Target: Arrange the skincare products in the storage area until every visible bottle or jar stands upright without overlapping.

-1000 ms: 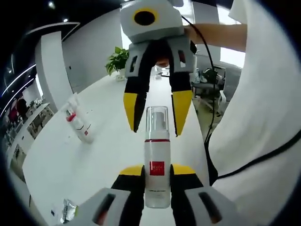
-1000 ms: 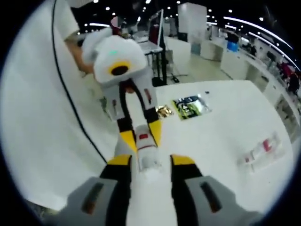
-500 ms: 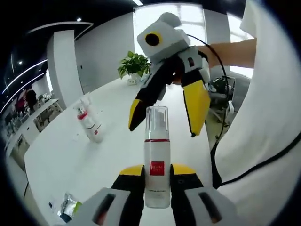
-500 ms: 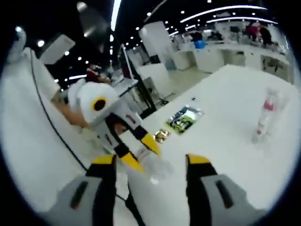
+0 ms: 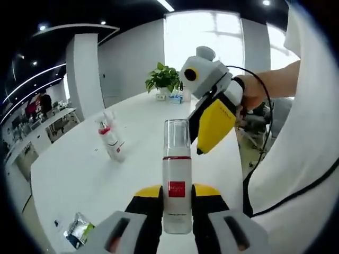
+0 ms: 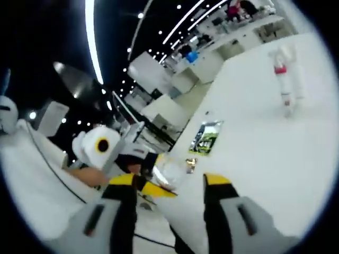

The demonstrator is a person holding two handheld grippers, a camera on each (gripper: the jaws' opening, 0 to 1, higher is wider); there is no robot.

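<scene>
My left gripper (image 5: 176, 191) is shut on a white pump bottle (image 5: 176, 169) with a clear cap and a red label, held upright above the white table (image 5: 69, 180). The right gripper (image 5: 211, 129) comes in from the right, just beside the cap and not touching it, seen edge-on. In the right gripper view my right gripper (image 6: 169, 182) is open with nothing between its jaws; the bottle's clear cap (image 6: 170, 168) and the left gripper (image 6: 151, 186) lie just beyond them. A pair of white bottles with red collars (image 5: 110, 142) (image 6: 283, 79) stands farther out on the table.
A green foil sachet (image 5: 78, 232) (image 6: 204, 138) lies on the table near its edge. A potted plant (image 5: 165, 80) stands at the far end. A person's white shirt (image 5: 302, 159) is on the right, and a hand (image 5: 253, 92) holds the right gripper.
The right gripper, whose open jaws stood around the bottle's cap, has drawn off to the right and turned sideways. The left gripper still holds the bottle. Both views have tilted.
</scene>
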